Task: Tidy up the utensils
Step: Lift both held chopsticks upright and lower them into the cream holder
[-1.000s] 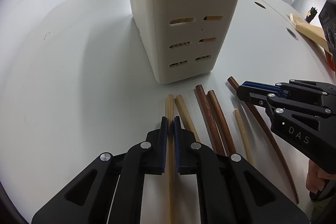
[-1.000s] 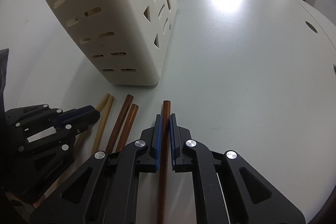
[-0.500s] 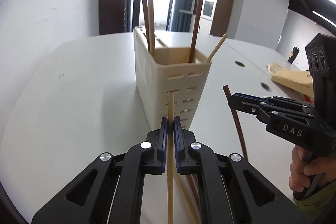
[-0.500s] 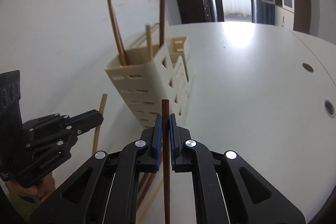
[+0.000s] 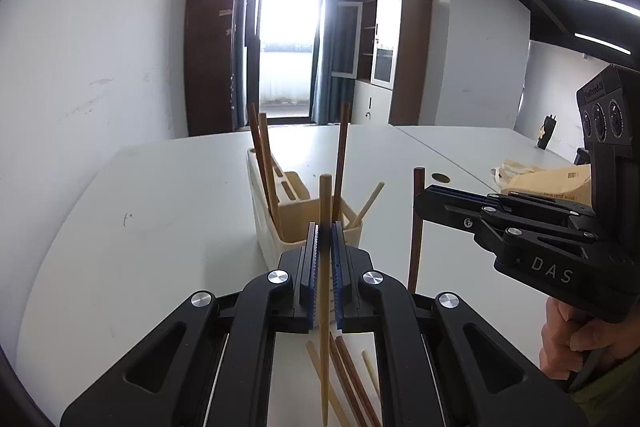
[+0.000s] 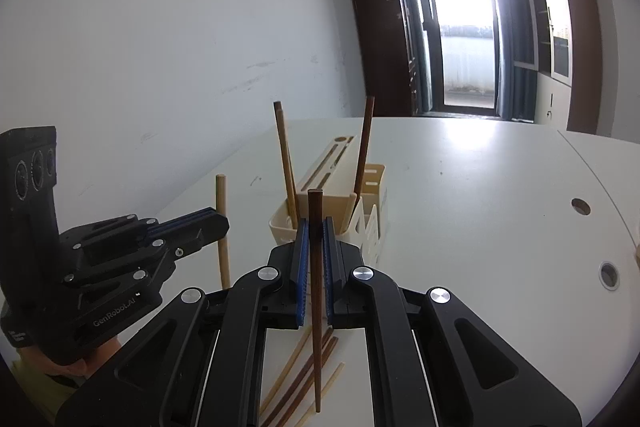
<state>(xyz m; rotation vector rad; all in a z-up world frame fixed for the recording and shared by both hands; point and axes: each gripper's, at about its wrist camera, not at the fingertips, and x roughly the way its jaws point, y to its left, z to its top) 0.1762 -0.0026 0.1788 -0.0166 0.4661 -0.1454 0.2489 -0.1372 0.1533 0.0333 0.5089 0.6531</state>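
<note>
My left gripper (image 5: 324, 227) is shut on a light wooden chopstick (image 5: 325, 203), held upright above the table, just short of the cream utensil holder (image 5: 268, 247). My right gripper (image 6: 316, 223) is shut on a dark brown chopstick (image 6: 315, 211), also upright, near the holder (image 6: 372, 227). The holder has several chopsticks standing in it (image 5: 260, 163). Each gripper shows in the other's view: the right one (image 5: 424, 199) and the left one (image 6: 220, 223). Several loose chopsticks lie on the table below (image 6: 304, 379).
The white table (image 6: 480, 187) stretches behind the holder, with round cable holes (image 6: 581, 206) to the right. A brown paper bag (image 5: 548, 179) lies at the far right. A white wall runs along the left.
Both grippers have lifted their chopsticks off the table and tilted them upright, rising above the holder's rim. The rest of the chopsticks stay on the table.
</note>
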